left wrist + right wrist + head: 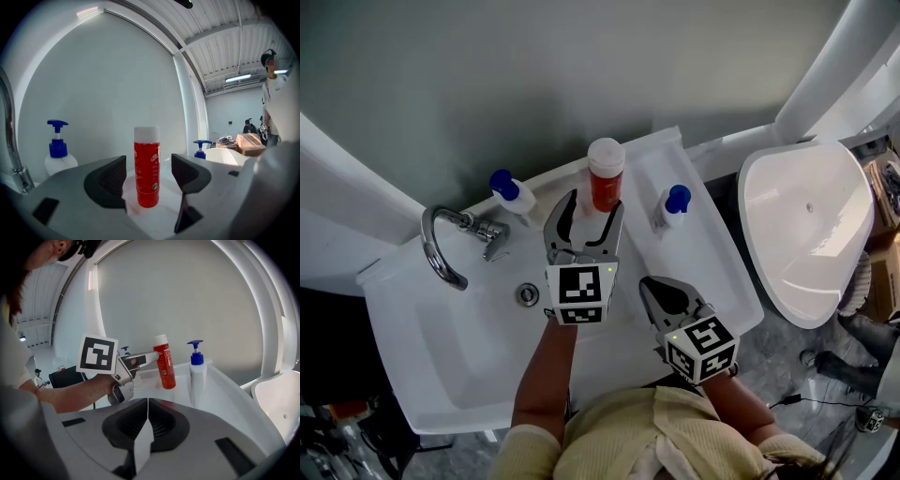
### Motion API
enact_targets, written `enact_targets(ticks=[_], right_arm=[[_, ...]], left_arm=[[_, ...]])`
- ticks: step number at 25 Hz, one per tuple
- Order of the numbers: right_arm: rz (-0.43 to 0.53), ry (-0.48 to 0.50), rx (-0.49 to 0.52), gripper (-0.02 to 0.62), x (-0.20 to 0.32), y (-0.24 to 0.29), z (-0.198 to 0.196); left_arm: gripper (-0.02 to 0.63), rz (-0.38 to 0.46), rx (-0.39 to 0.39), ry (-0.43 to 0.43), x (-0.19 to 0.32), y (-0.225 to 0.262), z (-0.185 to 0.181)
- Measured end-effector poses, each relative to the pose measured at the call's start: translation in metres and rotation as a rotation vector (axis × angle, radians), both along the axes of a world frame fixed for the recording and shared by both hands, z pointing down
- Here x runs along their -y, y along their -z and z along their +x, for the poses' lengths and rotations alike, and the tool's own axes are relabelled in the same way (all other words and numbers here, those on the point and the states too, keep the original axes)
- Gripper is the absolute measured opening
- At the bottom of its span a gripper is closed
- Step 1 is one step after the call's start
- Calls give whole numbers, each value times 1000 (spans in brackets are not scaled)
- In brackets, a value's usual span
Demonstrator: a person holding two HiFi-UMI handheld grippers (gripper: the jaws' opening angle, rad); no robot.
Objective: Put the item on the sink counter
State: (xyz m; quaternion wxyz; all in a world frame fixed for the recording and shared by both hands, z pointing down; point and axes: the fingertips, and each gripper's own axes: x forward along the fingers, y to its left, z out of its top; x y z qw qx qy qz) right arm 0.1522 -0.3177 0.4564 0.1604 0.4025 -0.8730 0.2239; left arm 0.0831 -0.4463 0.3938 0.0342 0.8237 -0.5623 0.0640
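A red bottle [606, 180] with a white cap stands upright on the white sink counter [689, 281], at the back by the wall. My left gripper [594, 202] is open around it; in the left gripper view the bottle [146, 168] sits between the jaws with a gap on each side. My right gripper [649, 284] is shut and empty, low over the counter to the right of the left one. In the right gripper view its jaws [146, 401] meet, with the bottle [164, 364] and the left gripper [152, 356] ahead.
A chrome faucet [441, 244] arches over the basin with its drain [527, 294]. Blue-topped pump bottles stand left [511, 192] and right [672, 206] of the red bottle. A white toilet bowl [811, 234] lies to the right, boxes beyond it.
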Motion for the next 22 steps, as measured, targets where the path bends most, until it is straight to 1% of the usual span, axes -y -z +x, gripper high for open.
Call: enact_targets(ticks=[5,12,16,22], right_arm=[[15,-26,-3,26,-3,3,3],[27,-36,-8,27,-15,8,1],[42,-38,-6,27,-19,13,-1],[60,-46,-7,27,-28,18,0]], left_arm=[[321,4,-26,3,-18,4,-4],[321,-58,-73,-11,-46,1,-8],[321,-68,-70,-8,-60,3,-12],[319,-127,-87,5,-85,0,-22]])
